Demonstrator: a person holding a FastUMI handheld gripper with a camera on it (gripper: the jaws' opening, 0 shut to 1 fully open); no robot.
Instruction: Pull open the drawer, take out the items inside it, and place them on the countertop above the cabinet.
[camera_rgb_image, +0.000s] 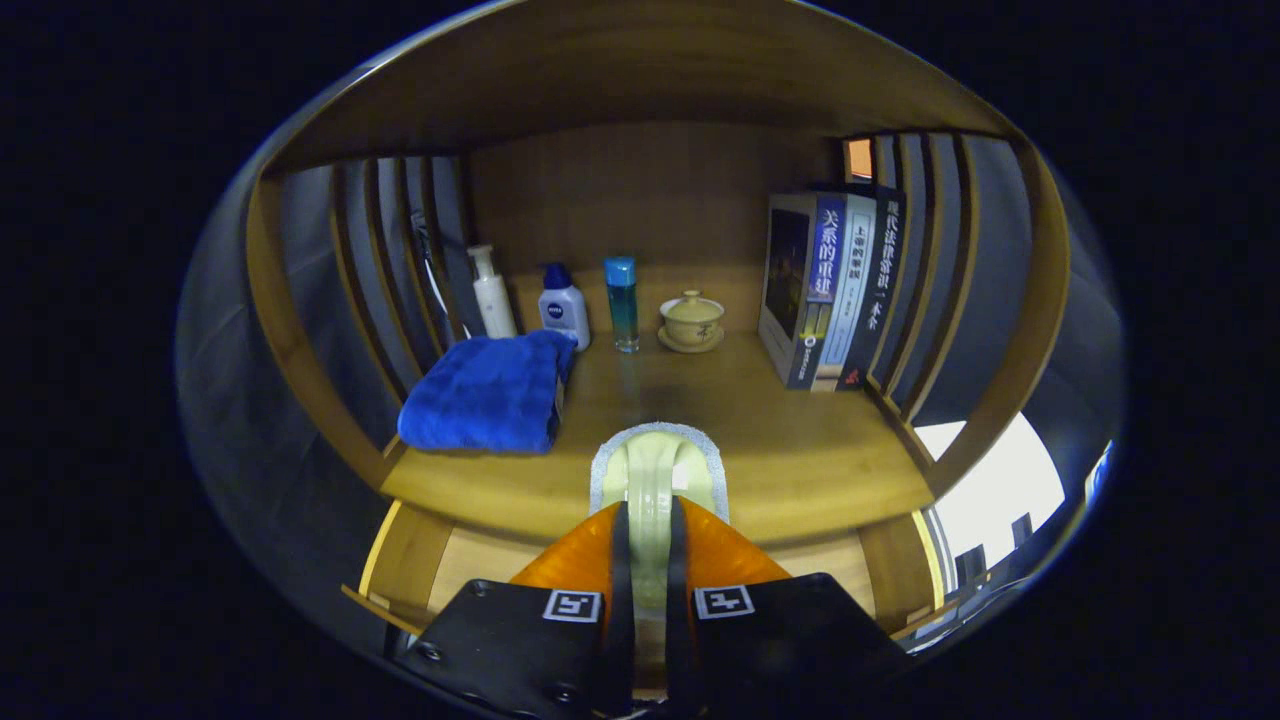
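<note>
My gripper (650, 525) is shut on a pale green item with a grey rim (655, 460); both fingers press its narrow near end. The item reaches forward over the front edge of the wooden countertop (800, 450), and I cannot tell whether it touches the wood. Below the fingers lies the open drawer (470, 570), its pale wooden floor showing on both sides of the gripper. The gripper body hides the drawer's middle.
On the countertop a folded blue towel (490, 395) lies to the left. Along the back stand a white pump bottle (492, 295), a white bottle with a blue cap (563, 308), a blue bottle (622, 300) and a lidded tea cup (691, 322). Books (830, 290) stand right. Slatted side walls enclose the shelf.
</note>
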